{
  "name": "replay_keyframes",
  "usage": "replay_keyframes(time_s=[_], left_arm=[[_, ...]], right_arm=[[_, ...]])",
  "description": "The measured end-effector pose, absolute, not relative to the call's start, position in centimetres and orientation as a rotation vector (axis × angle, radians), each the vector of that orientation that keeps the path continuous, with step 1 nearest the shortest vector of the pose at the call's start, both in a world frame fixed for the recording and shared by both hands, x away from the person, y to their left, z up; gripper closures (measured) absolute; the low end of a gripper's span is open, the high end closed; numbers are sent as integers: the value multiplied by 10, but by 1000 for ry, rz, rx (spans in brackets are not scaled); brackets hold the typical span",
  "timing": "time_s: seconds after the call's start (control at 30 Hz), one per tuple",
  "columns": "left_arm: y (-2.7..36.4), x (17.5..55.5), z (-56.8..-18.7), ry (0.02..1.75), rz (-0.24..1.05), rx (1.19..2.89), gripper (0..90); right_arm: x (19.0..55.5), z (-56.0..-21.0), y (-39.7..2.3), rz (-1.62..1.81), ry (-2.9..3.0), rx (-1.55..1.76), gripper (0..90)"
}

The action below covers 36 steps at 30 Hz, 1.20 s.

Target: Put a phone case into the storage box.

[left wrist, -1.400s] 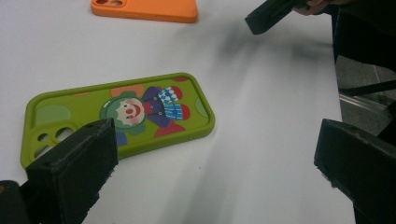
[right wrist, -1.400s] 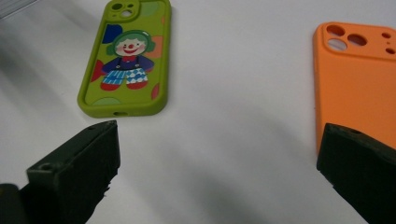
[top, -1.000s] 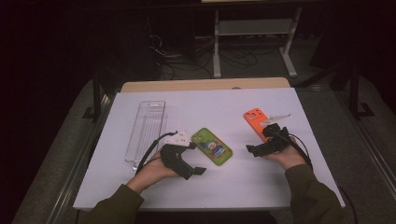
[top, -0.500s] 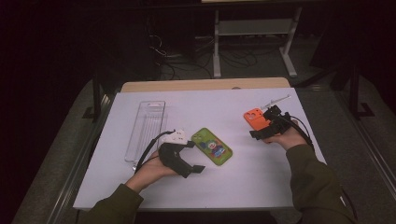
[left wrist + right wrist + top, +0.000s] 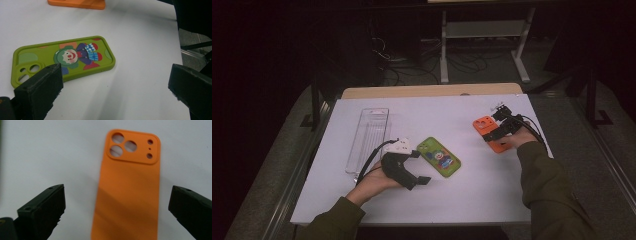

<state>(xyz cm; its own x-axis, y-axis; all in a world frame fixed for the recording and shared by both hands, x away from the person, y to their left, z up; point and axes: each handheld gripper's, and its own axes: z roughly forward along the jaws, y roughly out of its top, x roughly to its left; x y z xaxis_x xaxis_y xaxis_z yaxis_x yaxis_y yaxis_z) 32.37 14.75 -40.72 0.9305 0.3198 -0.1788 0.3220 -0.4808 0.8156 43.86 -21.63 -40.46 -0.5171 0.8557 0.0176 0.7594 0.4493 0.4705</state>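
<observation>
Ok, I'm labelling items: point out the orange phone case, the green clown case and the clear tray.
orange phone case point(image 5: 130, 195), right gripper view, plain back.
green clown case point(image 5: 72, 55), left gripper view, clown's face.
clear tray point(image 5: 368, 139), high view, floor.

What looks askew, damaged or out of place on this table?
Nothing stands out. The green clown phone case and orange phone case lie flat and intact, the clear tray sits upright, and both the left gripper and right gripper are open.
</observation>
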Motion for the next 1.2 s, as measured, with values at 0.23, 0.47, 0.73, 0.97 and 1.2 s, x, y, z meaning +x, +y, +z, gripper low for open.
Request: replay_keyframes(time_s=[0.23,0.47,0.73,0.97,1.2], left_arm=[[148,324,-407,447,3,2111,0],[149,325,-407,448,4,2115,0],[149,325,-407,452,2,2117,0],[149,325,-407,450,4,2119,0],[149,326,-408,455,5,2115,0]], right_arm=[[453,-422,-218,563,2512,1465,4],[459,-430,-216,523,2537,1488,8],[462,-438,-217,495,2544,1515,33],[461,-435,-223,507,2534,1506,124],[460,-434,-222,503,2527,1517,149]])
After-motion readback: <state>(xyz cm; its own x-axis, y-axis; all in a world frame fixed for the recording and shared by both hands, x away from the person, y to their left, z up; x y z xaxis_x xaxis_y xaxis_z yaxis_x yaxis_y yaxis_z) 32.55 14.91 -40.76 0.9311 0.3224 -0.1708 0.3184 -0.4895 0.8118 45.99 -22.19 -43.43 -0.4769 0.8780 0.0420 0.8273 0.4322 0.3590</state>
